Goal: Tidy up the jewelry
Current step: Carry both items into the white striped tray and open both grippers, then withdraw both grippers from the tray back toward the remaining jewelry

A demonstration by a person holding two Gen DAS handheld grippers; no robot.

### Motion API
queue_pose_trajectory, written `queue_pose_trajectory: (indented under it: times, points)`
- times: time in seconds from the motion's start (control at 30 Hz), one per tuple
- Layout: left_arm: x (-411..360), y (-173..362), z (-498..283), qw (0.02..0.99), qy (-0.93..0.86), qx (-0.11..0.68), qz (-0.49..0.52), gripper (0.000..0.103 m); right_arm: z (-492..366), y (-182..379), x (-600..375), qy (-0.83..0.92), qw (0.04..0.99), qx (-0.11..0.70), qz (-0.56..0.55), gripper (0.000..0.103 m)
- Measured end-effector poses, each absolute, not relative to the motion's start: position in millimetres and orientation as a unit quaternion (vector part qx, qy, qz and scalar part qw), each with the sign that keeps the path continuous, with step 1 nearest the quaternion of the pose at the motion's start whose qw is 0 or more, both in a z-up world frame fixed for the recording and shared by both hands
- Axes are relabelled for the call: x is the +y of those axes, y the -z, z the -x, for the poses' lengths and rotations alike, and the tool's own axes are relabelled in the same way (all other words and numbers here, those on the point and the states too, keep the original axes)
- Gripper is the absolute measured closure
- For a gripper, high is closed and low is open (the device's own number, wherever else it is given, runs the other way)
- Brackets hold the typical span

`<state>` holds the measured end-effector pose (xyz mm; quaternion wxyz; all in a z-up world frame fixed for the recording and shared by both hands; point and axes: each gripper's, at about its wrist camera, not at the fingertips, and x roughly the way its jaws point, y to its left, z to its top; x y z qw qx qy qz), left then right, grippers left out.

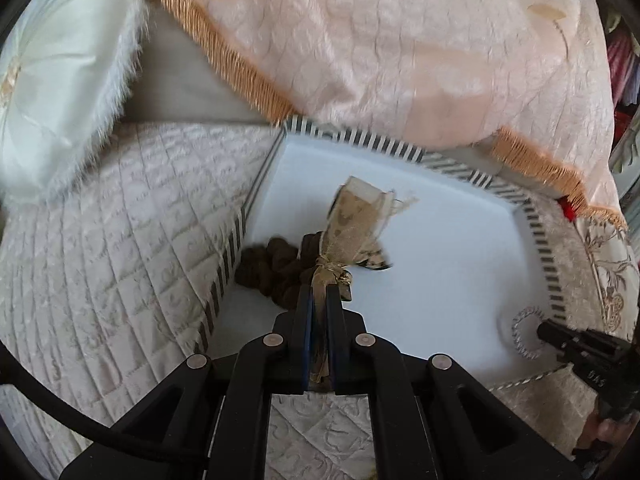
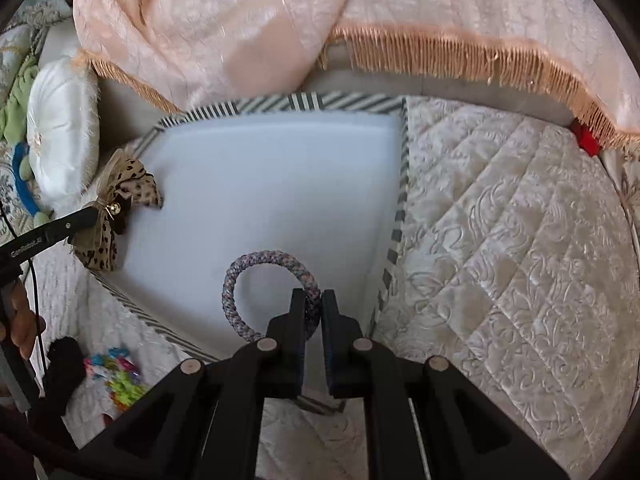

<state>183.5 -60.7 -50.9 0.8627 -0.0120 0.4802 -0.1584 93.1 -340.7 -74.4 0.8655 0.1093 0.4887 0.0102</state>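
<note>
My left gripper (image 1: 320, 300) points steeply down over the striped-rim tray (image 1: 536, 236), its fingers pressed together on the knot of a leopard-print ribbon bow (image 1: 356, 216); the bow hangs just above the tray's white floor, near the left wall. A dark brown scrunchie (image 1: 272, 264) shows directly behind the bow; I cannot tell whether it lies on the floor or hangs with the bow. My right gripper (image 2: 314, 304), angled down likewise, has its fingers clamped on one side of a braided grey-lilac hair ring (image 2: 240, 280), which stands over the tray's near right corner. In the left wrist view the ring and right fingertips appear at the tray's right edge. The tray sits on a quilted cream bedcover (image 2: 500, 240). Beyond it lie a peach fringed throw (image 1: 380, 40) and a white round cushion (image 2: 60, 128). Bright plastic clips (image 2: 116, 372) lie outside the tray, lower left in the right wrist view.
</note>
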Motion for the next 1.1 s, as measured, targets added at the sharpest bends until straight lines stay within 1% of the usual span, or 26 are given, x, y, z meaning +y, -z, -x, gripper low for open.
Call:
queue_pose_trajectory:
  times: [0.13,0.27,0.4,0.47,0.53,0.6,0.8,1.1]
  points:
    - [-65.7,58.5,-171.1,0.857,0.158,0.491,-0.005,0.103,-89.7,72.4,-340.0,-0.020,0.865,0.493,-0.097,0.097]
    - [-63.8,57.3,-152.8,0.852,0.155,0.499,-0.007,0.103,-87.3,72.3,-338.0,-0.019,0.861,0.505,-0.058,0.097]
    - [-63.3,56.2,-138.6,0.857,0.138,0.496,-0.013,0.103,-85.9,70.9,-341.9,-0.025,0.859,0.508,-0.060,0.097]
    - [-66.8,55.1,-138.9,0.862,0.126,0.490,-0.024,0.103,-84.5,69.8,-340.3,-0.027,0.860,0.505,-0.067,0.091]
    - [-65.7,52.4,-138.9,0.867,0.117,0.484,-0.025,0.096,-84.0,68.7,-337.5,-0.032,0.860,0.503,-0.075,0.078]
    - [-63.8,47.2,-137.9,0.869,0.115,0.480,-0.017,0.095,-81.8,65.6,-334.1,-0.036,0.865,0.494,-0.082,0.069]
    - [-60.2,28.1,-124.7,0.885,0.099,0.454,-0.030,0.094,-64.7,52.0,-330.5,-0.043,0.875,0.470,-0.106,0.069]
    - [-55.3,-2.6,-92.4,0.901,0.093,0.423,-0.036,0.094,-26.7,23.8,-324.0,-0.041,0.891,0.439,-0.112,0.068]
